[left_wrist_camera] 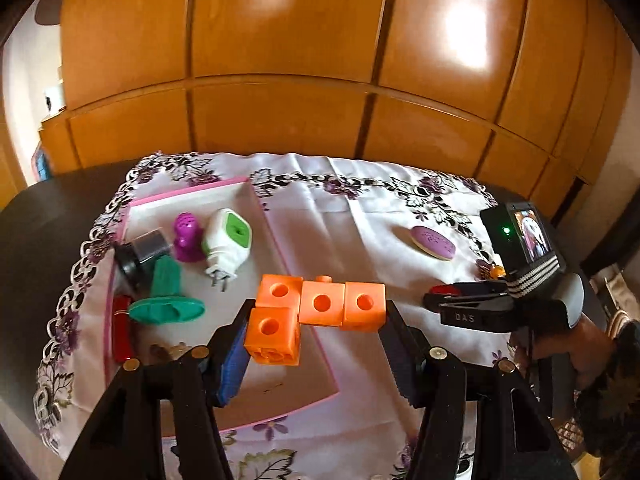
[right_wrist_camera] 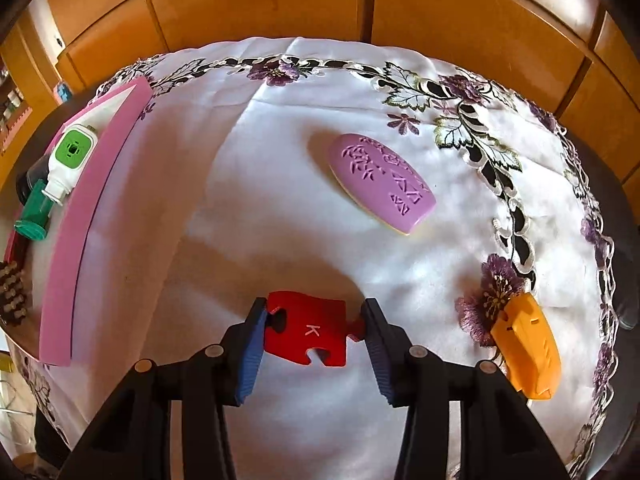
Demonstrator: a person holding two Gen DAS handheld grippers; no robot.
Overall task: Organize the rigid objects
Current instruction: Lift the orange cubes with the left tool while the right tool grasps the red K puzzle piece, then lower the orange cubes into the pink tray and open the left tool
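**Both Grippers Loaded Over the Tablecloth**

Pink tray [left_wrist_camera: 192,200] lies at 10 o'clock. Left gripper [left_wrist_camera: 316,320], angled downward above the tray's edge, clamps the orange block cluster [left_wrist_camera: 320,304]. Right gripper [right_wrist_camera: 314,330], pitched steeply down, pinches the red puzzle piece [right_wrist_camera: 308,332].

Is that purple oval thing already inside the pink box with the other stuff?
No, the purple oval piece lies on the bare white tablecloth, well apart from the pink box.
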